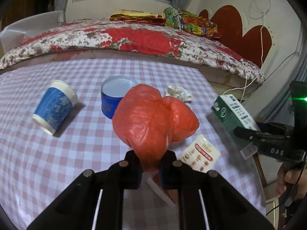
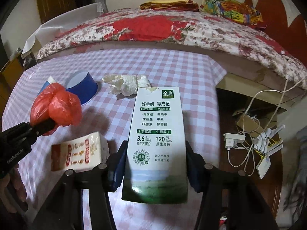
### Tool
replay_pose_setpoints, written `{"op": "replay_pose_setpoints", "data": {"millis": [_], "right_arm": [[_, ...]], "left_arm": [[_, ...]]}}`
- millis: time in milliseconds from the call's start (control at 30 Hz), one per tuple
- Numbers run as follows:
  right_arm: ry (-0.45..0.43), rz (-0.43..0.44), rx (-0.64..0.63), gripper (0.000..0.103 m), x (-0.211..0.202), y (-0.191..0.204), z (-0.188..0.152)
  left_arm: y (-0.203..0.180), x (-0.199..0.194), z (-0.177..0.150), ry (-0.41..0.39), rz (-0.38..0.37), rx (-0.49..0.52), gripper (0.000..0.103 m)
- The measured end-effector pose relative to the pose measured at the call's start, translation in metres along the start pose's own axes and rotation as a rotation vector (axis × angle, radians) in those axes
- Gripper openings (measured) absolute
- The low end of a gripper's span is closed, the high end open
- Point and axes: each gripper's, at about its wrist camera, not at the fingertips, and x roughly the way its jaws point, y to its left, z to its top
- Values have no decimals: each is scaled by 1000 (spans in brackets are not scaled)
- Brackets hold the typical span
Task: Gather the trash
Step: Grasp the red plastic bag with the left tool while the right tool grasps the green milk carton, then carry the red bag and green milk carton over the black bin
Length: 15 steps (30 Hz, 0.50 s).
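Observation:
My left gripper (image 1: 150, 159) is shut on the neck of a crumpled red plastic bag (image 1: 151, 118), held just above the pink checked tablecloth (image 1: 57, 163). My right gripper (image 2: 155, 149) is shut on a green and white milk carton (image 2: 156, 126), its pads pressing on both sides, and holds it upright over the table's right side. On the cloth lie a blue paper cup (image 1: 53, 107) on its side, a blue round tub (image 1: 113, 95), a crumpled white tissue (image 2: 126, 84) and a small white box (image 2: 80, 153) with food pictures. The right wrist view shows the bag (image 2: 57, 107) at left.
A bed with a red flowered quilt (image 1: 134, 38) runs along the table's far edge. Right of the table, a charger and tangled white cables (image 2: 249, 140) lie on a lower wooden surface. A person's hand (image 1: 289, 180) holds the right gripper's handle.

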Motion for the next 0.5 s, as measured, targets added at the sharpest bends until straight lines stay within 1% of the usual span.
{"op": "replay_pose_setpoints", "data": {"millis": [167, 300, 500], "right_arm": [[-31, -12, 15, 56, -32, -11, -17], [-49, -31, 24, 56, -59, -20, -38], [-54, -57, 38, 56, -85, -33, -70]], "left_arm": [[-11, -17, -11, -5, -10, 6, 14], [-23, -29, -19, -9, -29, 11, 14], [-59, -41, -31, -8, -76, 62, 14]]}}
